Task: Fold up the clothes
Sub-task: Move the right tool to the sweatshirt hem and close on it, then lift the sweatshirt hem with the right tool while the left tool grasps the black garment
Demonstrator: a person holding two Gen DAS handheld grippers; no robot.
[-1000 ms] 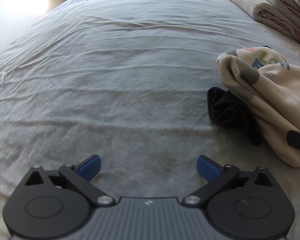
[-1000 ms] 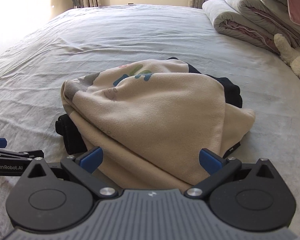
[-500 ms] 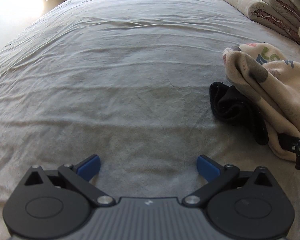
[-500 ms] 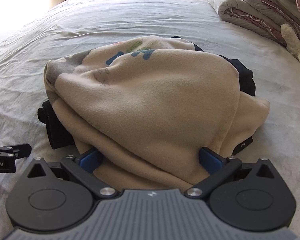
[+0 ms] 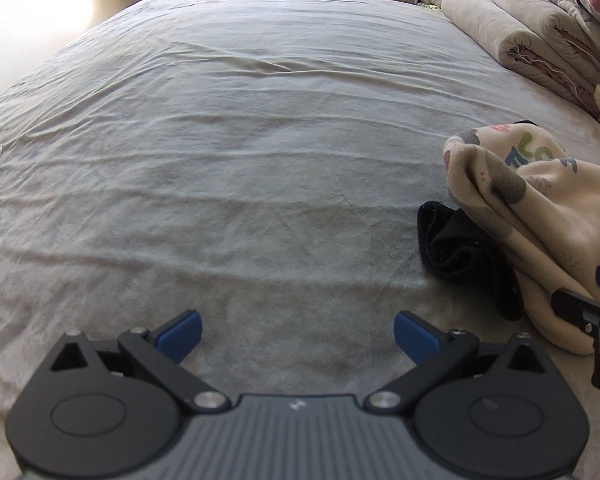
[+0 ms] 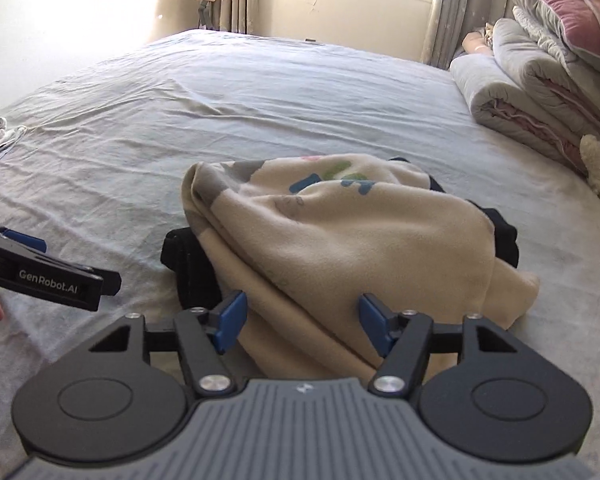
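1. Left wrist view: I am holding my left gripper [image 5: 296, 334] tilted down over the bare grey bedsheet [image 5: 240, 160], its blue pads standing wide apart with nothing between them. The cream garment [image 5: 540, 232] is lying bunched at the right, well apart from my left pads, with a black garment [image 5: 460, 248] poking out beneath it. My right gripper [image 5: 588, 304] is being cut off by the frame edge.

2. Right wrist view: I am angling my right gripper [image 6: 300, 322] down at the cream garment's [image 6: 340, 240] near edge; its jaws are closing with the cloth between them. I cannot tell whether the pads are pressing yet. The black garment [image 6: 188, 264] is mostly hidden underneath.
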